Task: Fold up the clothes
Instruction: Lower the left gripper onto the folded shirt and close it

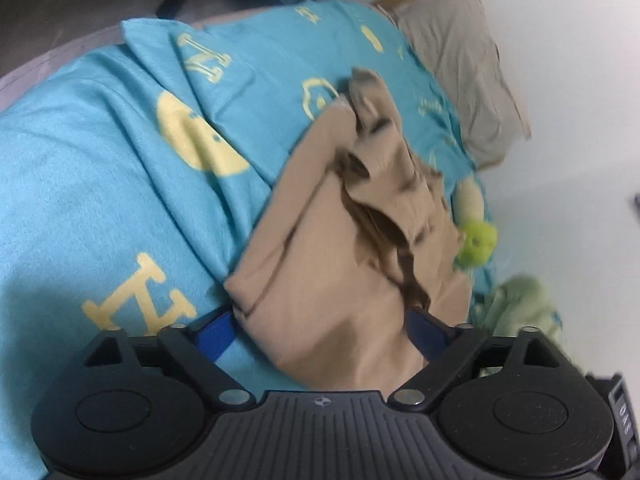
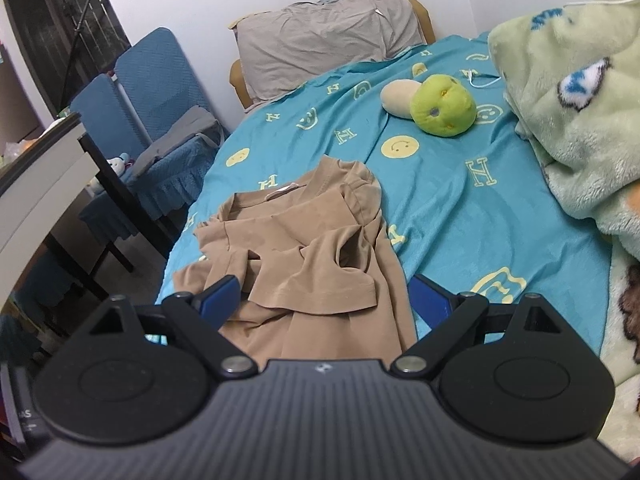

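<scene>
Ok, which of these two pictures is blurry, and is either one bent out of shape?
Left wrist view: motion-smeared, the tan shirt and teal bedsheet soft, and the scene sits tilted. Right wrist view: sharp, shirt folds and green plush toy crisp. Both show fisheye bending, with dark rounded corners.

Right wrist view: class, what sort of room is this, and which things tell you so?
Most likely a bedroom: a bed with a turquoise sheet, a grey pillow at its head, and a fleece blanket heaped beside a tan shirt.
</scene>
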